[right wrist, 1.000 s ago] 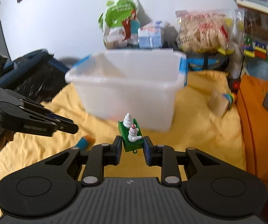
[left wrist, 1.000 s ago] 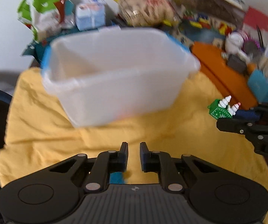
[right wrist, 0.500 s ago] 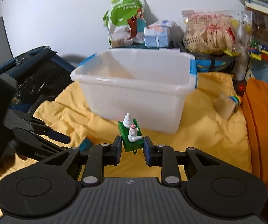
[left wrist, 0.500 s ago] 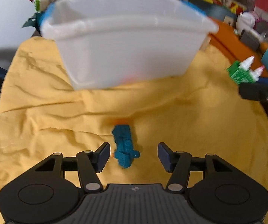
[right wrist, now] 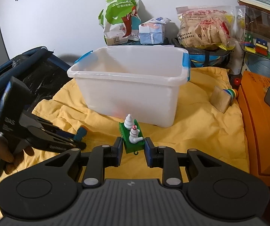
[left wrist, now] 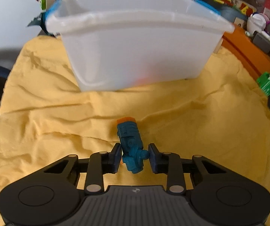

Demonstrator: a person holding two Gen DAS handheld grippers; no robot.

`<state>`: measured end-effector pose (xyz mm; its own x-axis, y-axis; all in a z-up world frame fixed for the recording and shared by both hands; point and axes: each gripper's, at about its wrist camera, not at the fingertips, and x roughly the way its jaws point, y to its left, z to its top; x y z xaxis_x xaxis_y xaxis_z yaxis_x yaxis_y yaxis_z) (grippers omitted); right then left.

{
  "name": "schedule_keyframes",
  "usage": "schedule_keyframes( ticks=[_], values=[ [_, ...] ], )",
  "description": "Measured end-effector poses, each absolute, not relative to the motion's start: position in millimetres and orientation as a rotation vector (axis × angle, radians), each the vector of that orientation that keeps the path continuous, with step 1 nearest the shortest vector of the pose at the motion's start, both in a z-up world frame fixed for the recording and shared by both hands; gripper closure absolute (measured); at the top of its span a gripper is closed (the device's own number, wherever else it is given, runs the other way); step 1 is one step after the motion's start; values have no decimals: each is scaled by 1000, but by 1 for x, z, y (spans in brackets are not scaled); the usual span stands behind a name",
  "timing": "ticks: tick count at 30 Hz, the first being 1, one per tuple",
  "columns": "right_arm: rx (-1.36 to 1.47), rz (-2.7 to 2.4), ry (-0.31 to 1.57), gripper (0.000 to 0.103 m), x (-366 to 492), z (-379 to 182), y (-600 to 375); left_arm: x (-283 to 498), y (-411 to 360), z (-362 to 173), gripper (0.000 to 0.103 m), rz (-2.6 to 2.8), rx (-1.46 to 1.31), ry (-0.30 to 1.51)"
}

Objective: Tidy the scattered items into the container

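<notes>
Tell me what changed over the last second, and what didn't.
The left gripper dropped to the yellow cloth, opened wide, and its jaws have just been closing around the teal toy; a firm grip isn't certain yet. The right gripper stayed put, clamped on the green toy. The bin didn't move.

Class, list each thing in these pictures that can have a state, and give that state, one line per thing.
Left gripper: just been closing, pads at the teal toy's sides.
Teal toy: lying on the yellow cloth.
Right gripper: shut on the green snowman toy.
Plastic container: upright, lid off.
</notes>
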<state>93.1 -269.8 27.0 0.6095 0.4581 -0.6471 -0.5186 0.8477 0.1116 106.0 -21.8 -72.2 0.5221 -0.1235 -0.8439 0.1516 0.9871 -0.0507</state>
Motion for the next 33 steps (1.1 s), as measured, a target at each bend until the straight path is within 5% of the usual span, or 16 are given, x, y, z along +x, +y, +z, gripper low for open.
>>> schedule_keyframes(
  ticks=[19, 30, 32, 33],
  values=[
    [-86, 569, 556, 76, 149, 109, -244, 136, 4, 91, 69, -166, -6, 772],
    [-121, 541, 654, 76, 223, 112, -227, 206, 3, 98, 68, -140, -4, 829],
    [-132, 537, 708, 74, 237, 106, -219, 222, 2, 90, 53, -133, 0, 879],
    [-140, 528, 728, 64, 242, 103, -216, 230, 1, 85, 45, -117, 8, 907]
  ],
)
